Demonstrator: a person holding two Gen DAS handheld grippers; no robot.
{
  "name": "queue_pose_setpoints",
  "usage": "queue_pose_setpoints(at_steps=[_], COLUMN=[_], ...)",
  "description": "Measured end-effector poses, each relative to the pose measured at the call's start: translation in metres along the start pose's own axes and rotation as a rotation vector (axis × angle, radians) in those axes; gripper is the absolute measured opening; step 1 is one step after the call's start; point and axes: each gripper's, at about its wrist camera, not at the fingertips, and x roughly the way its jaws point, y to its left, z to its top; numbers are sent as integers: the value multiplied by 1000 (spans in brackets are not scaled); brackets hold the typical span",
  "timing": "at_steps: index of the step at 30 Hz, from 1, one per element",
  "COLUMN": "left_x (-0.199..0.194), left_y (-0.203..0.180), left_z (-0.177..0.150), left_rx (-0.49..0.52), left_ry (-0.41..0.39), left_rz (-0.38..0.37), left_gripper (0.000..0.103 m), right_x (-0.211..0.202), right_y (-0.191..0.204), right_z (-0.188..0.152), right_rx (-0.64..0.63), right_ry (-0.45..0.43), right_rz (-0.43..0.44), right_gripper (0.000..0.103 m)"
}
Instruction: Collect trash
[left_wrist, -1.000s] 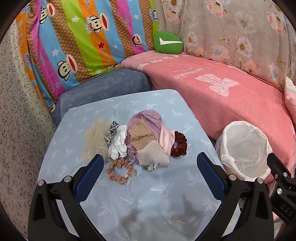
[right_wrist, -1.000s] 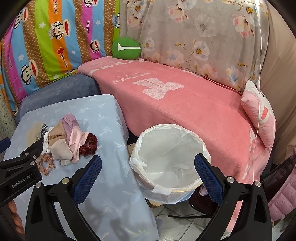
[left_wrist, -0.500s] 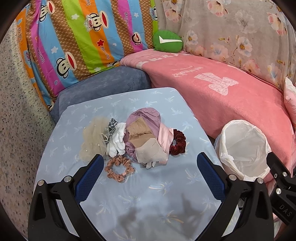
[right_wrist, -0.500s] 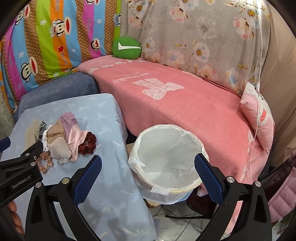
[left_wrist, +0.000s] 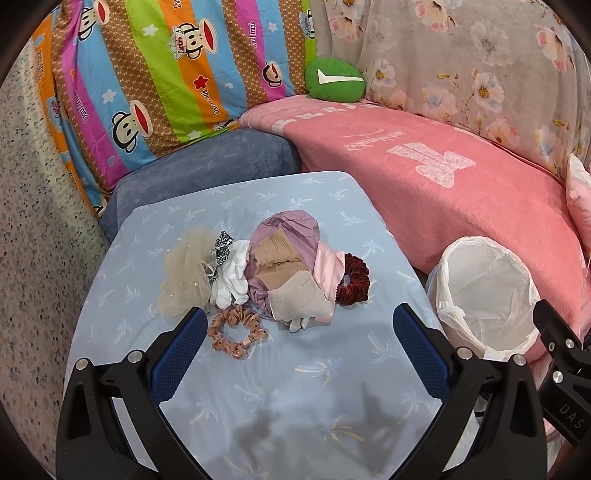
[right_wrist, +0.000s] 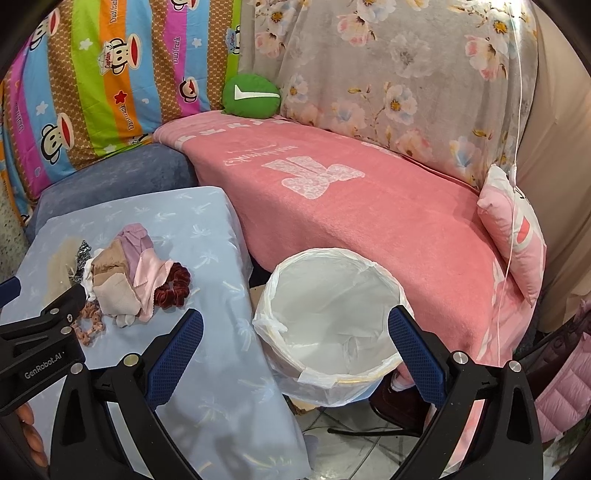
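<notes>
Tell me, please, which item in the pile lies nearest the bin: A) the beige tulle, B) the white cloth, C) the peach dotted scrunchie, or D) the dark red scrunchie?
D: the dark red scrunchie sits at the pile's edge on the side toward the bin, while the others lie further from it.
</notes>
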Motion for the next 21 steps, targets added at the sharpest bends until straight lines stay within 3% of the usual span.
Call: queue_pose_setpoints(at_steps=[21], left_x=[-1], left_y=[-3], left_z=[-2], left_rx=[-1], left_ry=[2], left_rz=[-2], left_gripper=[96], right_x=[-7], right_y=[-1], right_z=[0], right_rx=[-4], right_ry=[-12], right_rz=[-7], right_gripper=[97])
